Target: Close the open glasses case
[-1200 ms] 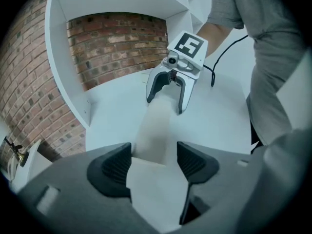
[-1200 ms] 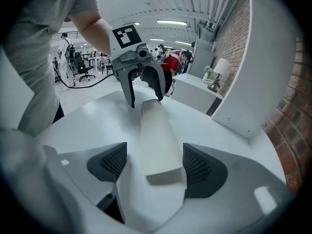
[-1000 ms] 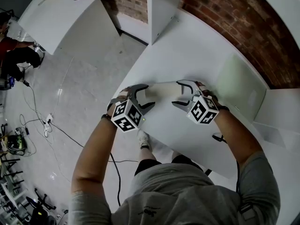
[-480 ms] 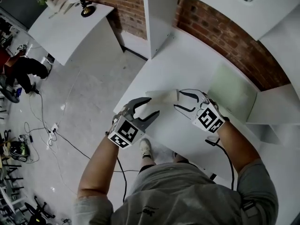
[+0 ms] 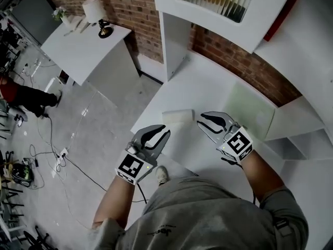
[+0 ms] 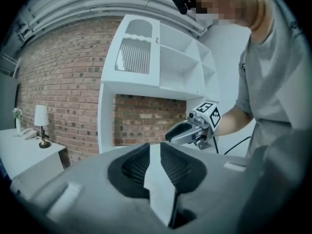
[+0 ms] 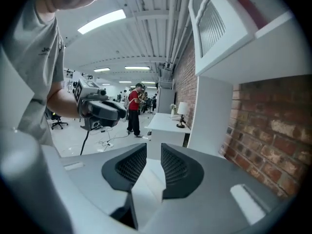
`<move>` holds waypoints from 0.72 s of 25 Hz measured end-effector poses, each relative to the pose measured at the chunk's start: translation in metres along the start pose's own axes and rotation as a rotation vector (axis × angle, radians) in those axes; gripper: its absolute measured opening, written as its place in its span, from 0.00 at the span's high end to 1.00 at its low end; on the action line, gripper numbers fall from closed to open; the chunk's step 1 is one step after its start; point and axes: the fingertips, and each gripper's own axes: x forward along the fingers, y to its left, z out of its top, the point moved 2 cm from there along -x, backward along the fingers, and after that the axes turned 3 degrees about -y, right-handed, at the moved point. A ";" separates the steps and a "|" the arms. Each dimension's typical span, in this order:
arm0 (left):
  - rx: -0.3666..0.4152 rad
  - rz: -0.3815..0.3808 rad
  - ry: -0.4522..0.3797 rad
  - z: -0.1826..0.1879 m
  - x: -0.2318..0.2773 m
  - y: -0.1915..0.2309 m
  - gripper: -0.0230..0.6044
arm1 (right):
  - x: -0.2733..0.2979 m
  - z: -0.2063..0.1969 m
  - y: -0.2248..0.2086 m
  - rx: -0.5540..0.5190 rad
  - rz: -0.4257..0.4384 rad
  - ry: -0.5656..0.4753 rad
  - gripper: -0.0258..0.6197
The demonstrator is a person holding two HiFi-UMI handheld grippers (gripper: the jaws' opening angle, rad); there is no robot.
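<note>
A pale, flat, rectangular glasses case lies on the white desk and appears to be shut. Your left hand-held gripper hovers near the case's left, your right hand-held gripper just right of it. Both sets of jaws are closing on nothing. Check the lid sits flush. If it gapes, press evenly on both ends.

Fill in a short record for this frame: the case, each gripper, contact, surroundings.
glasses case: white, lying on the white desk; looks closed from the head view
left gripper: held above the desk, off the case; jaws closing, nothing between them
right gripper: held above the desk, off the case; jaws closing, nothing between them
contact: neither gripper touches the case
surroundings: brick wall; lamp on a side table
</note>
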 end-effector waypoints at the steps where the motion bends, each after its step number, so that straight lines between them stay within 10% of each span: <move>1: -0.028 0.011 -0.018 0.007 -0.006 -0.001 0.87 | -0.005 0.009 0.002 0.013 -0.008 -0.014 0.80; 6: -0.240 0.069 -0.114 0.032 -0.032 -0.008 0.97 | -0.031 0.041 0.005 0.109 -0.041 -0.072 0.90; 18: -0.284 0.189 -0.136 0.076 -0.064 -0.003 0.97 | -0.068 0.089 -0.003 0.234 -0.128 -0.144 0.95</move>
